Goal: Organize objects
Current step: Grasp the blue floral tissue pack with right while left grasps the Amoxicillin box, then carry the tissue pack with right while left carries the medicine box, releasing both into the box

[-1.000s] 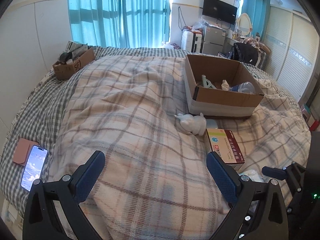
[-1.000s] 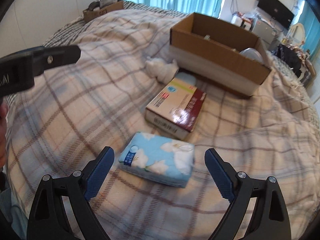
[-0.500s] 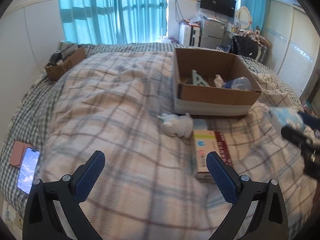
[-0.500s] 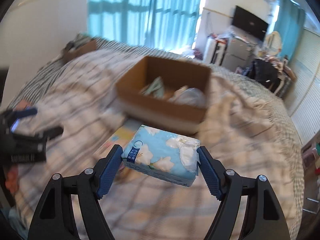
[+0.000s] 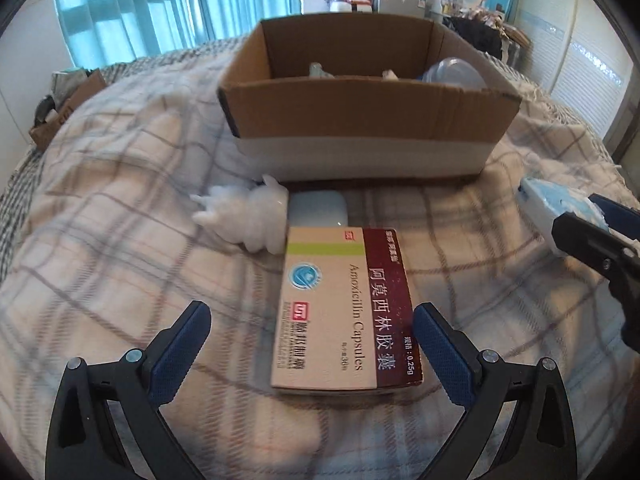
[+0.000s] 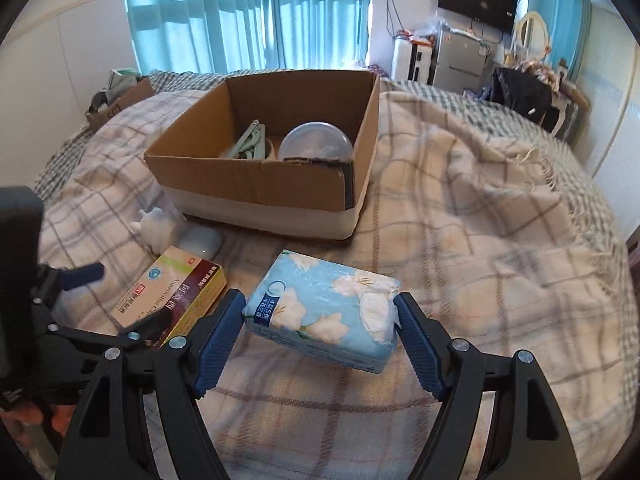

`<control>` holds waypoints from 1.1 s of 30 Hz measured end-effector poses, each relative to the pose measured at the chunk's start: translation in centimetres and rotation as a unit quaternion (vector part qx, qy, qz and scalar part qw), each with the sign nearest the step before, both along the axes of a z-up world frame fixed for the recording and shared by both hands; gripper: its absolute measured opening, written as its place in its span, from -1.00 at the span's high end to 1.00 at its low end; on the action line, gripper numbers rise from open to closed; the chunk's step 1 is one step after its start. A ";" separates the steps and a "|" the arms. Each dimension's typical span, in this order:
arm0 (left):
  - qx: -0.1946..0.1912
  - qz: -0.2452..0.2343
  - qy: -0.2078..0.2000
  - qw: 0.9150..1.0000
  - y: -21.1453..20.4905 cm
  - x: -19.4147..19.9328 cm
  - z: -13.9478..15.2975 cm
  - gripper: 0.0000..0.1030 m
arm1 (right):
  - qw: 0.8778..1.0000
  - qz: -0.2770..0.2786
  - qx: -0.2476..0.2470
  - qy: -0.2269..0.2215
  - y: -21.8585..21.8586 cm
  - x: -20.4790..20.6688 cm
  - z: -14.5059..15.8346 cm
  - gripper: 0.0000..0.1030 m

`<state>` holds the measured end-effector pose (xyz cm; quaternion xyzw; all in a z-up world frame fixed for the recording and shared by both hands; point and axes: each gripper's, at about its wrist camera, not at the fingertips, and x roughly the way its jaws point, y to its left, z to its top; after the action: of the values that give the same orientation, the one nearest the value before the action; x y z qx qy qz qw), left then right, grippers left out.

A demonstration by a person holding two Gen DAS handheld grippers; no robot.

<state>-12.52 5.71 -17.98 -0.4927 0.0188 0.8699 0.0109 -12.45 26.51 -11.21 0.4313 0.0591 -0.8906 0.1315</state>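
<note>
My right gripper (image 6: 320, 340) is shut on a blue flowered tissue pack (image 6: 324, 308) and holds it above the plaid blanket, short of the open cardboard box (image 6: 256, 188). The pack also shows at the right edge of the left wrist view (image 5: 556, 206). My left gripper (image 5: 312, 348) is open, its fingers either side of the near end of a medicine box (image 5: 348, 308) lying flat on the blanket. A white figurine (image 5: 244, 216) and a pale blue case (image 5: 318, 210) lie between the medicine box and the cardboard box (image 5: 360, 120).
The cardboard box holds a green clip (image 6: 248, 142) and a clear round lid (image 6: 316, 142). A smaller cardboard box (image 6: 120, 104) with items sits at the bed's far left corner. Furniture and a fridge (image 6: 464, 60) stand beyond the bed.
My right gripper closed on the tissue pack and lifted it off the blanket. My left gripper moved forward and down until its fingers flank the medicine box.
</note>
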 end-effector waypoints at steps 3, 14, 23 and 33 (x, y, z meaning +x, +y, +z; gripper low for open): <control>-0.005 -0.016 -0.008 1.000 0.8 -0.2 -0.6 -1.00 | 1.000 0.004 -0.012 -0.007 0.1 -0.1 -0.5 -0.47; 0.002 -0.034 -0.004 0.999 1.3 1.5 -0.2 -0.47 | 1.000 -0.005 -0.027 0.007 0.6 1.0 0.3 -0.47; 0.028 -0.017 0.096 0.995 -1.3 3.4 8.3 -0.46 | 0.998 0.002 -0.032 0.054 0.2 3.9 5.7 -0.47; 0.017 -0.002 0.193 0.981 -4.0 0.0 18.4 -0.46 | 0.988 0.039 -0.020 0.146 -3.5 2.7 15.8 -0.47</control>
<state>-12.48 1.71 0.45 -0.3156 0.0067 0.9487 0.0167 -9.77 22.96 4.55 0.2910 0.0769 -0.9393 0.1649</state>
